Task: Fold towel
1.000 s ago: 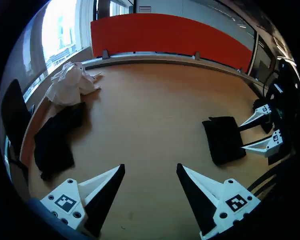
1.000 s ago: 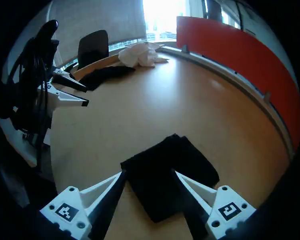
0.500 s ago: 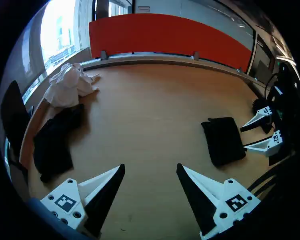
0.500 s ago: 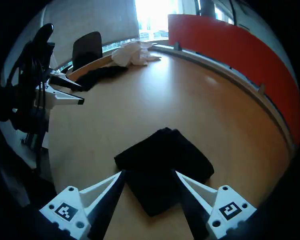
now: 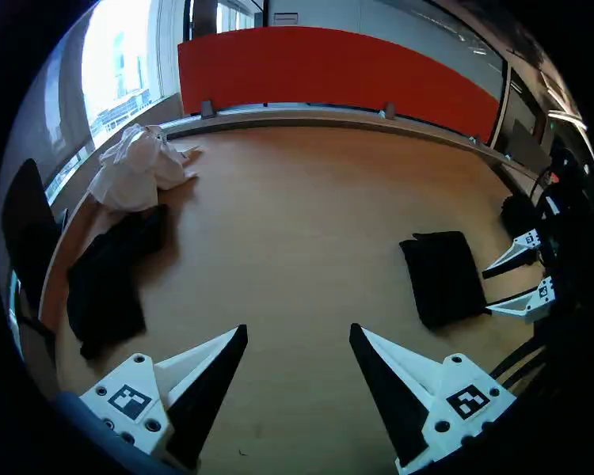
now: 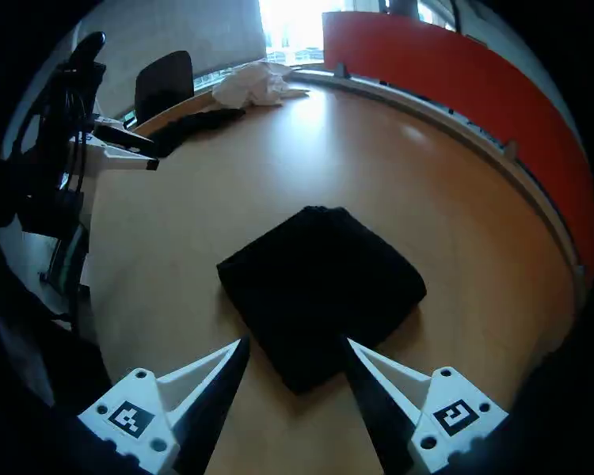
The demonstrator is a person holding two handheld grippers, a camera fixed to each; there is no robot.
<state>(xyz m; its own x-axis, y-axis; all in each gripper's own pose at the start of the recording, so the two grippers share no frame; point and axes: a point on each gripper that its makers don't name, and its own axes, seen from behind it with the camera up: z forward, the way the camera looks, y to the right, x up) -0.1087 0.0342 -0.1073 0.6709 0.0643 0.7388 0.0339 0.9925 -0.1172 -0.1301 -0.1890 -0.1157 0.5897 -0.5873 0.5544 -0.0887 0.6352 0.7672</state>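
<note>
Right gripper (image 6: 295,342) has backed off one folded towel (image 6: 321,285), fingers (image 6: 218,388) apart.

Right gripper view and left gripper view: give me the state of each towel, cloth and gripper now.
towel: folded, flat on table
black cloth: unfolded, loose near table's edge
white cloth: crumpled heap
left gripper: open, empty
right gripper: open, empty, by towel's near edge
</note>
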